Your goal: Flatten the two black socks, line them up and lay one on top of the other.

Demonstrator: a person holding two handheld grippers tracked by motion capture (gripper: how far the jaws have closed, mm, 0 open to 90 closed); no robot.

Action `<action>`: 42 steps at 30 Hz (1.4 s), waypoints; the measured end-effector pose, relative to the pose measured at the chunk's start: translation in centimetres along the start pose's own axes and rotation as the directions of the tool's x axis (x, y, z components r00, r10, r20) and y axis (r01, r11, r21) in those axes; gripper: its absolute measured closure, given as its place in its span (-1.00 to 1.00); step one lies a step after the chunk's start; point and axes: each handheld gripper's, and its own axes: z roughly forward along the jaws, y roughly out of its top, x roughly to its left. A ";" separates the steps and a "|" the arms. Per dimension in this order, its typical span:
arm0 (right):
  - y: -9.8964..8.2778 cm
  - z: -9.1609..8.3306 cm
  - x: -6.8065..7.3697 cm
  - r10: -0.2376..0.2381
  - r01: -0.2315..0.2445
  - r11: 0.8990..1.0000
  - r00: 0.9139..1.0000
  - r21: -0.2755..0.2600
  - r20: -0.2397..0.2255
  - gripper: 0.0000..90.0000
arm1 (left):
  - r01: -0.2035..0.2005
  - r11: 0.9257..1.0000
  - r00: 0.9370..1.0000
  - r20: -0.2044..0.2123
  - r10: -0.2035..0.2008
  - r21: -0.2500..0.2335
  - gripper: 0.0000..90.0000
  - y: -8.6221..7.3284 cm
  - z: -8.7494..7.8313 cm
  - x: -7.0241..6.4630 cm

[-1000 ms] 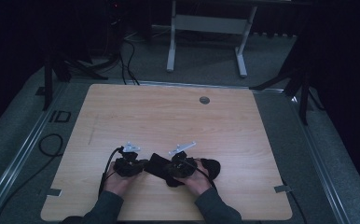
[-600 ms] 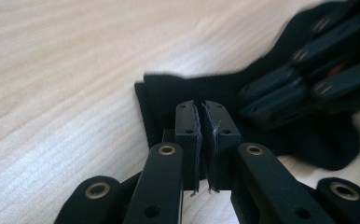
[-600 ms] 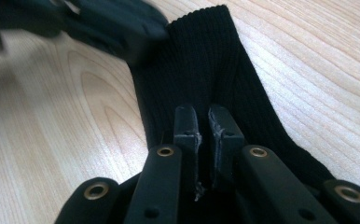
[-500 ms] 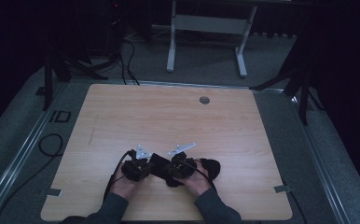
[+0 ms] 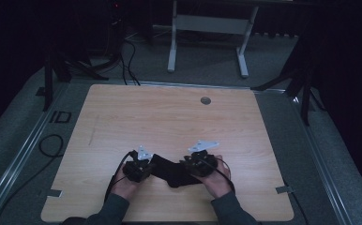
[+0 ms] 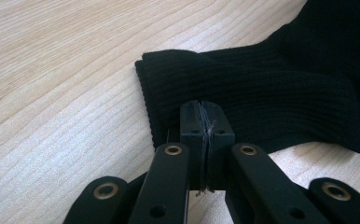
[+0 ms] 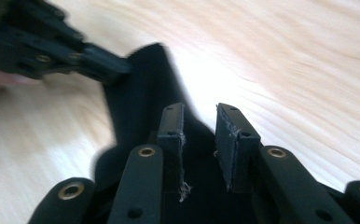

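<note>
In the high view, a black sock [image 5: 169, 171] lies on the wooden table [image 5: 169, 117] in the lower middle of the frame, its long axis running left to right between the 2 hands. The left gripper [image 5: 144, 168] meets its left end and the right gripper [image 5: 188, 169] sits over its right end, so each hand is at 1 end and neither is clearly nearer. In the left gripper view, the sock [image 6: 262, 93] spreads from the centre to the upper right of the frame, its ribbed cuff edge pointing left; the left gripper [image 6: 207, 133] is clenched on the lower edge of that cuff, pads pressed together with fabric pinched between them. In the right gripper view, which is blurred, the right gripper [image 7: 200, 140] has just been opening: its jaws stand apart with a clear gap, the sock [image 7: 141, 98] lying under and beyond them toward the upper left, where the left gripper [image 7: 117, 69] grips the far end. The pads press on nothing, so this end looks released.
</note>
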 end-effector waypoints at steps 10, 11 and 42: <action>-3.8 -3.6 -5.0 0.179 -0.178 0.984 0.975 -0.018 0.131 0.57 | 0.005 1.000 1.000 0.004 -0.005 -0.002 0.98 0.0 0.0 0.0; -4.2 -3.5 -5.3 0.189 -0.189 0.982 0.972 -0.010 0.139 0.57 | 0.007 1.000 1.000 0.003 -0.007 -0.003 0.98 0.0 0.0 0.0; -7.6 -2.8 -7.7 0.251 -0.267 0.962 0.946 0.055 0.203 0.93 | -0.007 1.000 0.999 0.033 0.007 0.007 0.98 0.1 0.0 0.4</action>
